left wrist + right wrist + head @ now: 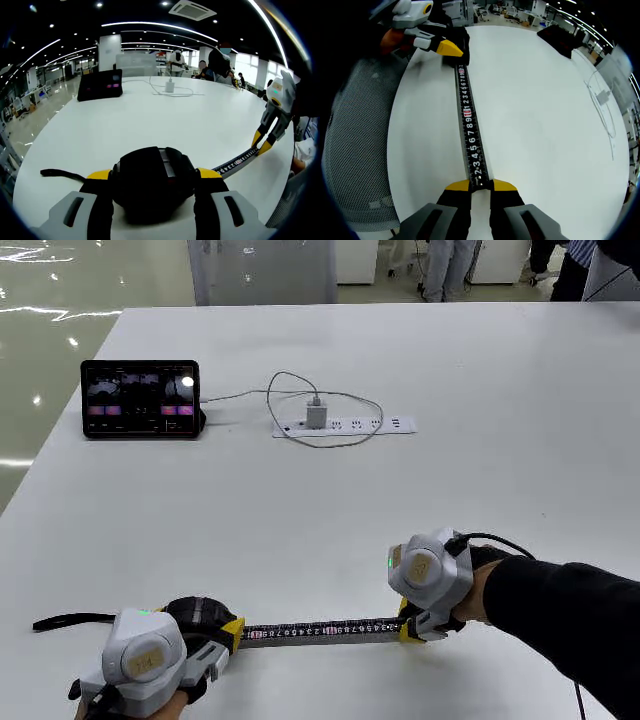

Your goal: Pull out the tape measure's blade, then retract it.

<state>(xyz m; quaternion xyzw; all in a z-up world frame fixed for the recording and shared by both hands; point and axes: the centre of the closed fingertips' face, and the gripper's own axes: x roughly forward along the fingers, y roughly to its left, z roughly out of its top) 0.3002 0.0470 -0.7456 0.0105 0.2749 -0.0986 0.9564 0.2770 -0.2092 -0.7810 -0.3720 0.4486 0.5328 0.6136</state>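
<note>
Both grip firmly: left claw (228, 635) clamped on the tape measure case (198, 613) at lower left, right claw (481, 185) pinching the blade tip (478, 176), so pull straight, level, slowly.

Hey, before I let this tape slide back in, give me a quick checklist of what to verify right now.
1. Left gripper clamped on the tape measure case: ok.
2. Right gripper pinching the tip of the blade: ok.
3. Blade straight and flat on the table, no twist: ok.
4. Tablet and power strip well away from the blade: ok.
5. Blade lock released: cannot tell.
</note>
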